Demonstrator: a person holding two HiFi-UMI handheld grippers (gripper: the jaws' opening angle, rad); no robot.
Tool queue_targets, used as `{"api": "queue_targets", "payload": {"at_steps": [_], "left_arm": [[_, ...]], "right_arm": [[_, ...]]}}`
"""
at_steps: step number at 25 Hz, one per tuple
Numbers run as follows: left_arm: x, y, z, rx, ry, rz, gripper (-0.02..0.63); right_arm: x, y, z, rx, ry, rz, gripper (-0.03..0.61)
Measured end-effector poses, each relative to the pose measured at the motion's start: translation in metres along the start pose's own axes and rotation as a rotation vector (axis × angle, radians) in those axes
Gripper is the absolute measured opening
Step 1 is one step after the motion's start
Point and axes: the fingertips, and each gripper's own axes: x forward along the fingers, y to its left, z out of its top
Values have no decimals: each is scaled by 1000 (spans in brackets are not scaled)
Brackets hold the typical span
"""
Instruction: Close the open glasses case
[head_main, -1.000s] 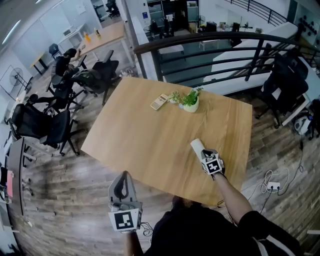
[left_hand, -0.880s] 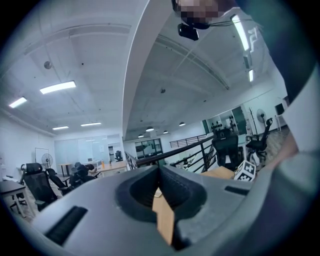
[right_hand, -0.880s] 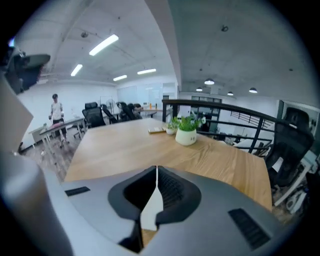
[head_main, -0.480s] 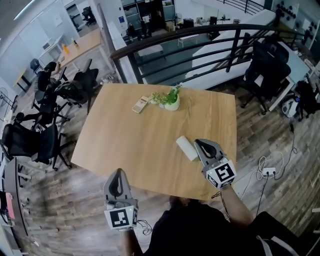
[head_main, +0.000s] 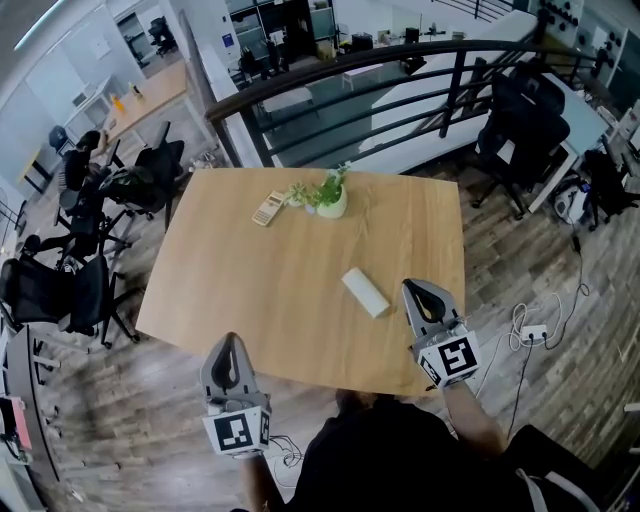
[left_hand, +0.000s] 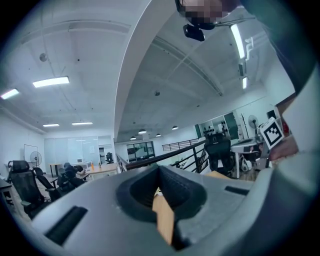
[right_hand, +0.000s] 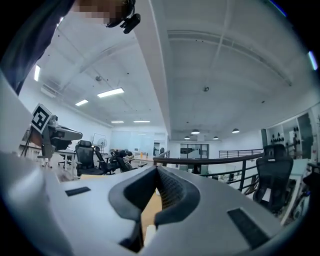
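Note:
A white oblong glasses case (head_main: 365, 292) lies on the wooden table (head_main: 260, 290) right of centre with its lid down, and nothing touches it. My right gripper (head_main: 410, 285) hangs above the table's near right corner, just right of the case and apart from it. Its jaws are shut and empty. My left gripper (head_main: 227, 338) hovers at the near left edge, far from the case, with its jaws together and nothing in them. In the left gripper view (left_hand: 159, 167) and the right gripper view (right_hand: 157, 170) only a strip of tabletop shows between the pads.
A small potted plant (head_main: 328, 200) and a beige calculator-like device (head_main: 267, 208) stand at the table's far side. A dark railing (head_main: 400, 75) runs behind. Office chairs (head_main: 70, 260) crowd the left, another chair (head_main: 520, 120) is far right. A cable and power strip (head_main: 530, 335) lie on the floor.
My right gripper has lifted away from the case and drawn back toward the near edge. The case stays on the table. The left gripper has barely shifted.

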Motion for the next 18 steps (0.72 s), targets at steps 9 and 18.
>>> {"api": "queue_targets", "payload": {"at_steps": [9,18], "left_arm": [[-3,1,0,0,3,5,0],[-4,4,1,2,2,4,0]], "right_arm": [[2,2,-2,6,17,-1,14],[4,8,3,-8,14,11,14]]}}
